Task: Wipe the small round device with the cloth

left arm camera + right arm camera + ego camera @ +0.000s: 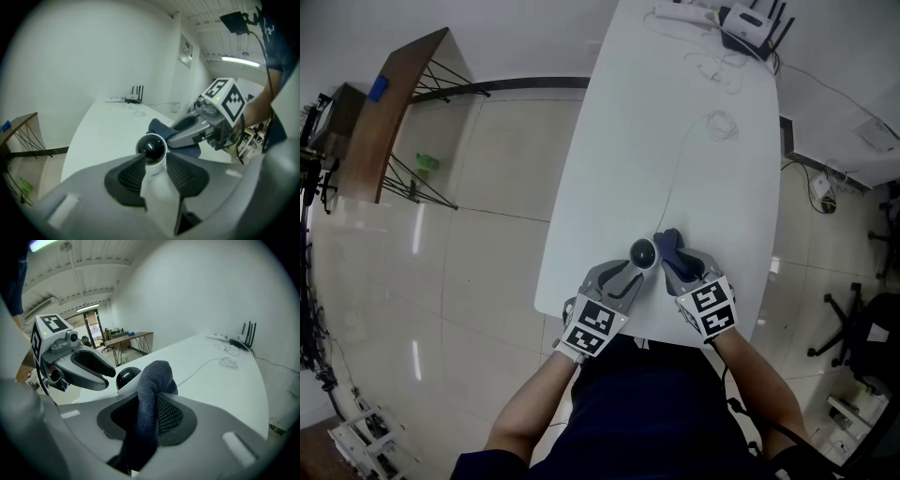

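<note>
The small round device (643,252) is a white stem with a glossy black ball head (151,146). My left gripper (627,274) is shut on its white stem, holding it just above the white table (675,169). My right gripper (682,263) is shut on a dark blue cloth (152,390), whose bunched end (667,244) sits right beside the ball, at its right in the head view. From the right gripper view the black ball (127,377) shows just left of the cloth. Whether cloth and ball touch I cannot tell.
A thin white cable (684,155) runs from the device up the table to a coil. A router with antennas (750,26) and a white power strip (682,13) lie at the far end. A wooden shelf (389,112) stands on the floor at left.
</note>
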The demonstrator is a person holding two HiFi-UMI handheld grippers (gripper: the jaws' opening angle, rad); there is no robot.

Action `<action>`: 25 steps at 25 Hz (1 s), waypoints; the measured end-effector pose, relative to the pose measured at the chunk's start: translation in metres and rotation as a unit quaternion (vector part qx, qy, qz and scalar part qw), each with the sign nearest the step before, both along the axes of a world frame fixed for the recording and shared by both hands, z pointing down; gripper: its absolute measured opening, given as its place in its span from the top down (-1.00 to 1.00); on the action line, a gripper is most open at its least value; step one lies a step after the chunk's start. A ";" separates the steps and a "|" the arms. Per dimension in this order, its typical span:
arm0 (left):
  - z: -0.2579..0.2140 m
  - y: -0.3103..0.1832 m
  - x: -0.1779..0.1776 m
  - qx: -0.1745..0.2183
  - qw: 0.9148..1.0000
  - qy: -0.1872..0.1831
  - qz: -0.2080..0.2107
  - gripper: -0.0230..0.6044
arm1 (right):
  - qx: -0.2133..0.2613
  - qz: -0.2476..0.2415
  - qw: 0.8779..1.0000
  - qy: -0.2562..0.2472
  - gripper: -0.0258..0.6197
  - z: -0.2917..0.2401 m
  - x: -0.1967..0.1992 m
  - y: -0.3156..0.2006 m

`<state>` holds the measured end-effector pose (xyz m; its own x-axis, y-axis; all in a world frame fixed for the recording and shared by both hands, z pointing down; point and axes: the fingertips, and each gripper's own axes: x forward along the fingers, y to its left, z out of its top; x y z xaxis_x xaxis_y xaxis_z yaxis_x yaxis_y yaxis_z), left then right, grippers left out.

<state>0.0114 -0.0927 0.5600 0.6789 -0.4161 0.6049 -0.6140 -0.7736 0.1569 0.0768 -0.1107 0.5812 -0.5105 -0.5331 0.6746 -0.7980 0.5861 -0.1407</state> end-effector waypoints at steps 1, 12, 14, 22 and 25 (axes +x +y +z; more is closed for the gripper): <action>0.001 0.000 0.000 -0.001 1.000 0.000 0.000 0.49 | -0.014 0.010 1.000 -0.014 0.59 0.006 0.001 0.001; 0.006 0.007 0.001 -0.013 1.000 0.008 -0.019 0.49 | -0.193 0.093 0.970 -0.117 0.58 0.069 -0.001 0.020; 0.005 0.012 -0.001 -0.014 1.000 0.010 -0.023 0.49 | -0.189 0.095 0.971 -0.113 0.58 0.066 0.002 0.019; -0.006 0.013 -0.007 0.009 0.999 0.009 -0.031 0.48 | -0.042 0.045 0.998 -0.018 0.58 0.010 0.014 0.001; -0.010 0.012 -0.006 0.020 0.999 0.011 -0.029 0.48 | 0.057 -0.023 0.997 0.048 0.58 -0.030 -0.004 -0.006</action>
<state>0.0055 -0.0809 0.5499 0.6659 -0.4782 0.5726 -0.6547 -0.7426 0.1412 0.0733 -0.1163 0.5511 -0.4710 -0.5867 0.6587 -0.7770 0.6295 0.0050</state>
